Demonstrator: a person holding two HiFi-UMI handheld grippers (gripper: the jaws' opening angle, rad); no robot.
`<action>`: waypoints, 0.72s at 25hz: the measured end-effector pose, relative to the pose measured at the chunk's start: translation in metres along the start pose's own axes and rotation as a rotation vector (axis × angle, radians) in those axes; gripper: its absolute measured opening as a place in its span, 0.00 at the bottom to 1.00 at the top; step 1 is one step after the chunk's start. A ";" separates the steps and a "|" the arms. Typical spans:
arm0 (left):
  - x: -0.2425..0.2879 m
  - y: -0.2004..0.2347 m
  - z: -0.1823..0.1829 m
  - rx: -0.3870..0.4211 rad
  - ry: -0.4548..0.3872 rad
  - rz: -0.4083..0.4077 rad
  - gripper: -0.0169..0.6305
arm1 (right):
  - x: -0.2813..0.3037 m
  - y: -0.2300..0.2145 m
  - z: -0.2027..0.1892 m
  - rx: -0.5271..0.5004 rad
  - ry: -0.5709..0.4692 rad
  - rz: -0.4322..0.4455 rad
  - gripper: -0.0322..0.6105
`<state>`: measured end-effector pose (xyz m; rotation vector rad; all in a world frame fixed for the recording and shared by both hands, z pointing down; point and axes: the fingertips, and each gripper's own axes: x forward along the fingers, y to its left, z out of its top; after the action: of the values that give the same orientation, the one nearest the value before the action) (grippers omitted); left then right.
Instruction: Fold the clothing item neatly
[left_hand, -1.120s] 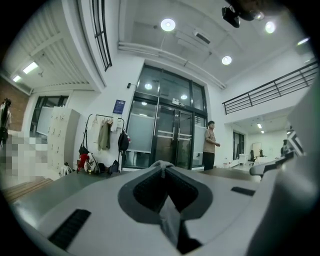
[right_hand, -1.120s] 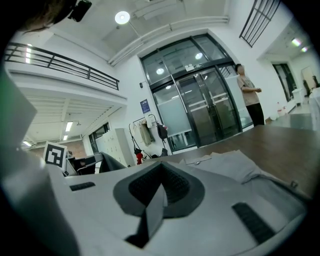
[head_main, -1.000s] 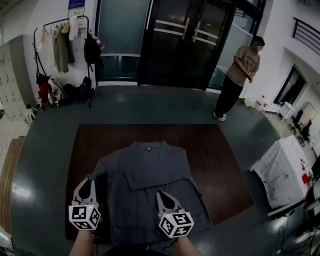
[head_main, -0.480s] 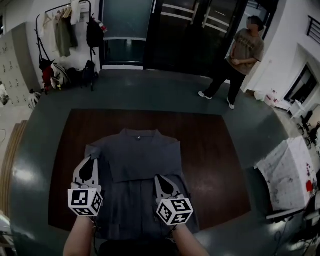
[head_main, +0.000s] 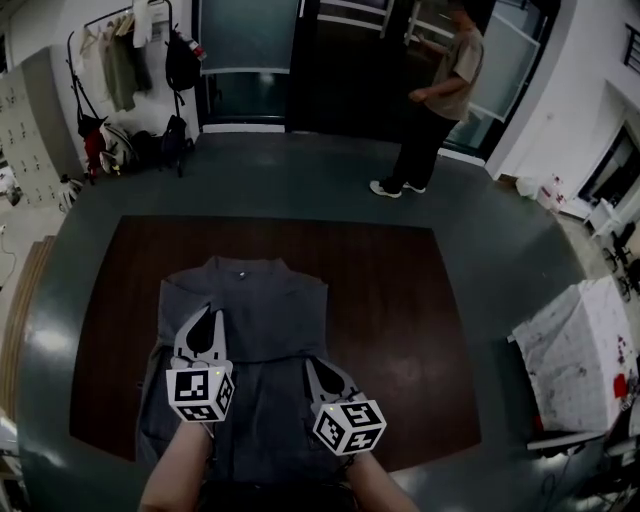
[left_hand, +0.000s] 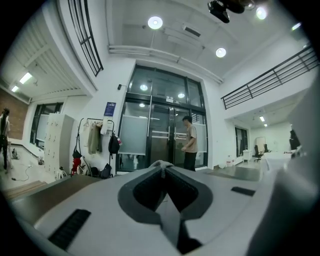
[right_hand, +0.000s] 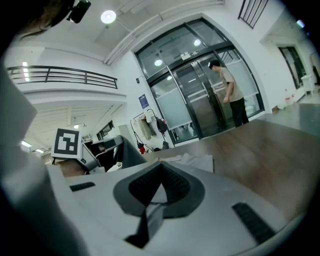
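**Garment lies lengthwise under both closed tongs**

The left gripper (head_main: 211, 316) is clamped on a pinch of grey cloth. The right gripper (head_main: 310, 366) is closed too, whether on fabric is unclear. Both sit over the dark grey collared cloth garment (head_main: 268, 318) on the dark brown wooden table (head_main: 400, 320), its long axis running away from the person, collar (head_main: 245, 266) far. The left gripper is nearer the collar, so it likely leads the fold

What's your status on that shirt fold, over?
Left gripper jaws shut on a pinch of the grey garment. Right gripper jaws shut near its right edge, grip unclear. Garment part-folded on the brown table. Person by the doors, well clear.
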<state>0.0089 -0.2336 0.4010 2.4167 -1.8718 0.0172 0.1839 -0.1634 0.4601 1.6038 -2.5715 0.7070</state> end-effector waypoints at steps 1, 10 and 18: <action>0.006 -0.011 -0.004 0.006 0.010 -0.010 0.07 | -0.002 -0.007 -0.001 0.004 0.003 -0.002 0.03; 0.034 -0.071 -0.090 0.114 0.251 -0.147 0.07 | -0.005 -0.048 -0.004 0.051 0.028 -0.030 0.03; 0.016 -0.137 -0.158 0.183 0.453 -0.383 0.12 | 0.004 -0.068 -0.013 0.076 0.063 -0.023 0.03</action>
<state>0.1518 -0.2035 0.5515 2.5617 -1.2476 0.6730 0.2379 -0.1863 0.4974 1.6015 -2.5077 0.8482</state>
